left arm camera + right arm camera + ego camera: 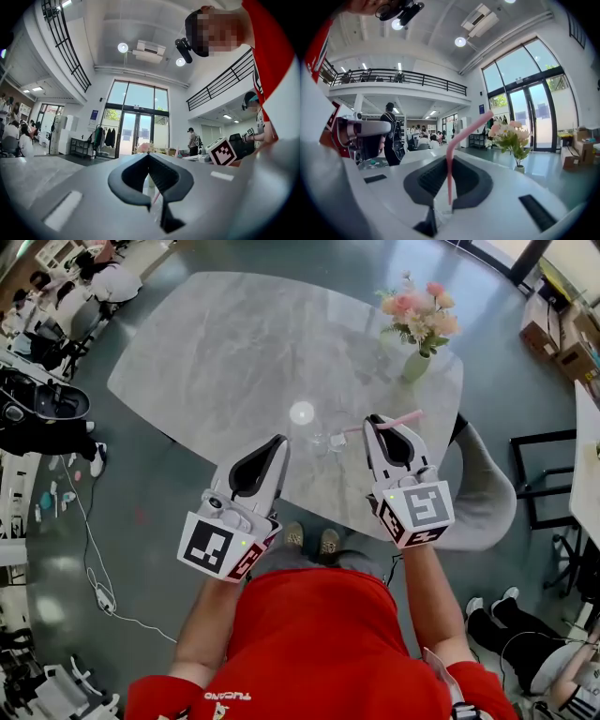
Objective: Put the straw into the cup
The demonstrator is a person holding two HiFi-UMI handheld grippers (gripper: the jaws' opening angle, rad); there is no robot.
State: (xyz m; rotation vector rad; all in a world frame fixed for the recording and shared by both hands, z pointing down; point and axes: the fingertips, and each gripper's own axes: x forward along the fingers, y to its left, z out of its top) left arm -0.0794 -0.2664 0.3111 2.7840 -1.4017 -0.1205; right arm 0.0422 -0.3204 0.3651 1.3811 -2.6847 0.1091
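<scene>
My right claw point(450, 158) is pinched on the pink straw point(462, 131). The straw stands up between the pads, and its bent top leans off to the right. In the head view that claw point(378, 421) hangs over the near edge of the table point(234, 343), and the straw point(409, 415) pokes out to either side of its tips.

My left claw point(149, 155) has its tips together and, as far as I can tell, grips nothing. It point(279, 441) sits just to the left of the clear cup point(320, 440).

I judge this to be the carry-and-line-up step: the straw is in hand but not yet over the cup. Next I need to bring the straw's lower end above the rim, tip it nearer upright, lower it in and only then let go. The left claw could steady the cup if it slides.

The cup stands on the table between the two claws. It looks empty, though clear glass is hard to read. Farther back, a pale vase point(416, 365) holds pink flowers point(419, 313).
</scene>
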